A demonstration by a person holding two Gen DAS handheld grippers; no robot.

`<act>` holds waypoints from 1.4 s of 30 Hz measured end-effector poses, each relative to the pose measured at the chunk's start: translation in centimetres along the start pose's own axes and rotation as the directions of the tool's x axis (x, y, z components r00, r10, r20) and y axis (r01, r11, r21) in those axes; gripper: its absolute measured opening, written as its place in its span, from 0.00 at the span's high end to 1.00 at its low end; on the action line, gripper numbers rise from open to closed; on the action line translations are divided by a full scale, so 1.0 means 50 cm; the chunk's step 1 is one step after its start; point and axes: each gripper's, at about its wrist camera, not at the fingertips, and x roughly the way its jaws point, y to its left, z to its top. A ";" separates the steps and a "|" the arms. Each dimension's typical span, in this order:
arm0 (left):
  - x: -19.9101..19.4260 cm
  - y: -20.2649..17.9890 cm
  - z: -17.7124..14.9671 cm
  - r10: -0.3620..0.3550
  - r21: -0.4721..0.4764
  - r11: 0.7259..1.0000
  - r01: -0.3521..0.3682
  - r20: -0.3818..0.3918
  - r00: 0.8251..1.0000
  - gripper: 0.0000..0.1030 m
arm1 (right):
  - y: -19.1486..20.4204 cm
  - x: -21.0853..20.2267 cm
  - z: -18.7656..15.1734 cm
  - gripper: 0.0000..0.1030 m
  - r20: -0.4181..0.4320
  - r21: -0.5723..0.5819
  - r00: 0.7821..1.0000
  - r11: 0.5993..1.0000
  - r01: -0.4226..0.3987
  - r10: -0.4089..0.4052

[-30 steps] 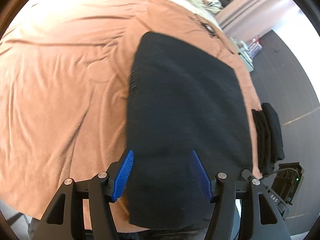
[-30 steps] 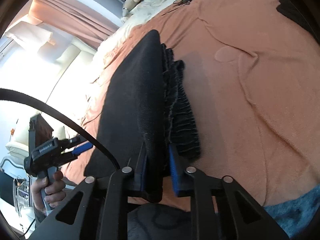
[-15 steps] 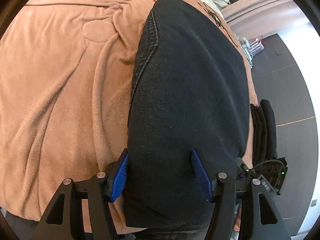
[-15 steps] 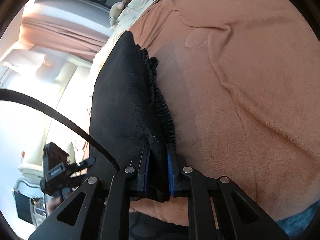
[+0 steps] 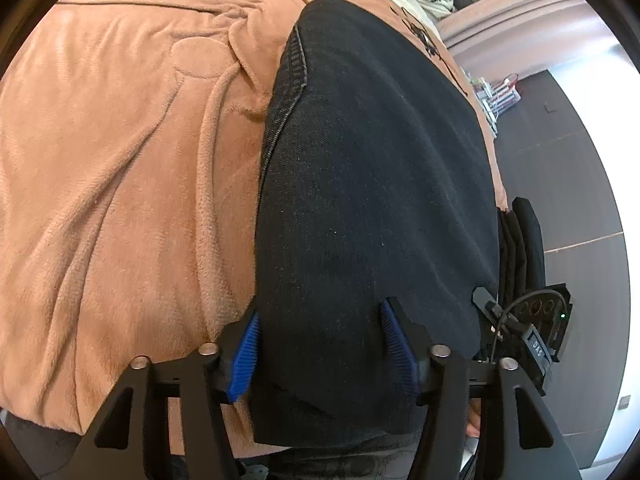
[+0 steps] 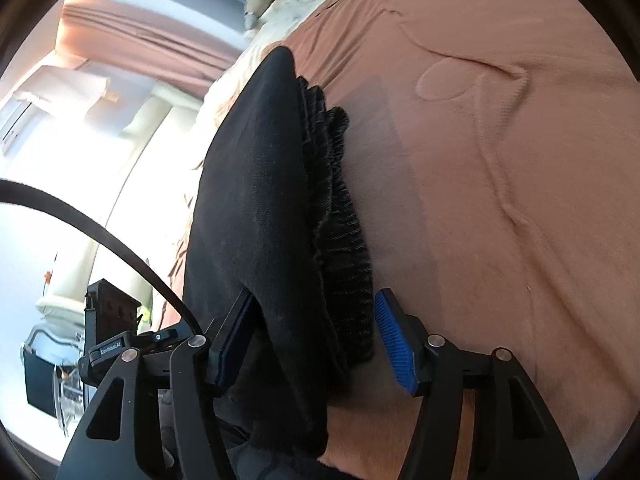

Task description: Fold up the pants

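Black pants (image 5: 372, 184) lie folded in layers on the bed's orange blanket (image 5: 120, 160), near its edge.

Left tool (image 5: 320, 344): jaws just narrowing, straddling the fold; grip or not, cannot tell.

Right tool (image 6: 316, 336): jaws just opened; blue pad clear of cloth.

Right view alone shows stacked ribbed edges (image 6: 340, 240).
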 end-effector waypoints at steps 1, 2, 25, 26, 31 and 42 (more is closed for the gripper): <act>-0.003 0.002 0.001 -0.002 -0.013 1.000 0.002 0.007 1.000 0.55 | -0.002 0.003 0.002 0.44 -0.007 -0.002 1.000 1.000 -0.009 0.009; -0.012 0.006 -0.001 -0.004 -0.026 1.000 0.004 0.020 1.000 0.62 | -0.003 0.007 0.004 0.44 -0.016 -0.002 1.000 1.000 -0.016 0.016; -0.137 0.059 -0.010 0.089 -0.053 0.995 -0.085 0.070 0.994 0.68 | 0.076 0.075 0.001 0.80 -0.210 -0.103 0.976 0.991 -0.083 0.060; -0.139 0.062 -0.017 0.093 -0.042 0.995 -0.090 0.074 0.993 0.65 | 0.064 0.078 0.005 0.80 -0.214 -0.096 0.975 0.993 -0.076 0.054; -0.163 0.070 -0.016 0.115 -0.019 0.993 -0.114 0.099 0.988 0.54 | 0.045 0.065 0.013 0.80 -0.220 -0.087 0.973 0.992 -0.093 0.072; -0.175 0.078 0.036 0.103 -0.018 0.995 -0.102 0.136 0.985 0.45 | 0.083 0.024 0.059 0.59 -0.135 -0.150 0.990 0.987 -0.051 0.030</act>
